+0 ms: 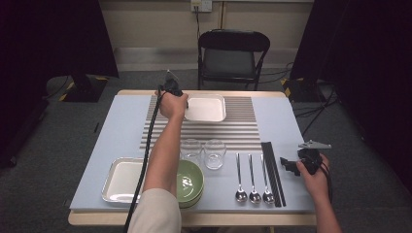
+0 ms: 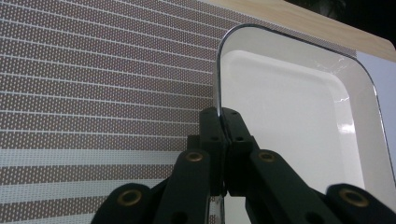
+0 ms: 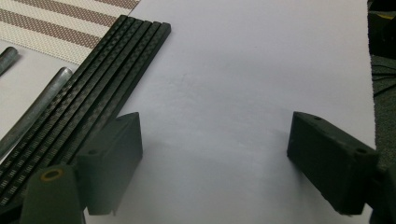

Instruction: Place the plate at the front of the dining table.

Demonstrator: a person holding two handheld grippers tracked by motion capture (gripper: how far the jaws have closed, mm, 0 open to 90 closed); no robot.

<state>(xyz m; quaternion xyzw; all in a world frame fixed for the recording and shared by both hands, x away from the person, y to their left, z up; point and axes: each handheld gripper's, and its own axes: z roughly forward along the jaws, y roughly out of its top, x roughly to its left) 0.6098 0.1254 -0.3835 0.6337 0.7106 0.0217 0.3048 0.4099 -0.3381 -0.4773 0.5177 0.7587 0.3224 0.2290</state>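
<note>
1. Covering most of the surface (image 1: 121, 126) is a pale blue sheet, with a striped mat (image 1: 243, 127) laid across its far half.
2. Standing behind the surface is a black folding chair (image 1: 232, 53).
3. Lying at the far end of the striped mat is the white tray (image 1: 206, 108), a shallow rectangle with a shiny metal rim and rounded corners.
4. Resting at the near left corner is a second tray (image 1: 119, 178), and just beside it a stack of green bowls (image 1: 190, 182).
5. Set between the bowls and the cutlery are two clear glasses (image 1: 214, 153), side by side.
6. Laid in a row to the right of the glasses are three spoons (image 1: 252, 178), then black chopsticks (image 1: 272, 172) just beside them.
7. Reaching far over the mat, the left tool (image 2: 219, 114) has its jaws together, clamped on the left rim of the white tray; the rim runs straight up from between the pads.
8. Held at the right edge near the chopsticks, the right tool (image 3: 212, 154) has its jaws wide apart over bare blue sheet, with nothing between them.
</note>
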